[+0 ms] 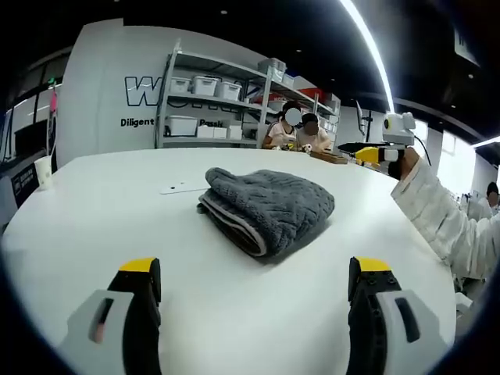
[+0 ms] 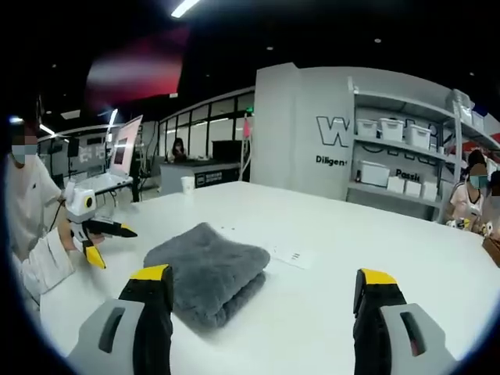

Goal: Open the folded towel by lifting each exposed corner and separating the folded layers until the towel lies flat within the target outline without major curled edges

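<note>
towel [image 1: 266,207] folded on table [image 1: 117,219] | left hand-held gripper [image 1: 254,293] released | right hand-held gripper [image 2: 266,301] released

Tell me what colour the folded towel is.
Grey, with a paler edge trim; the towel shows best in the left gripper view.

The left hand-held gripper [image 1: 254,285] has its yellow-tipped jaws spread wide, gripping nothing. The right hand-held gripper [image 2: 266,297] is likewise agape and empty. In the left gripper view a white sleeve [image 1: 437,219] reaches in from the right (hand at its end, raised).
</note>
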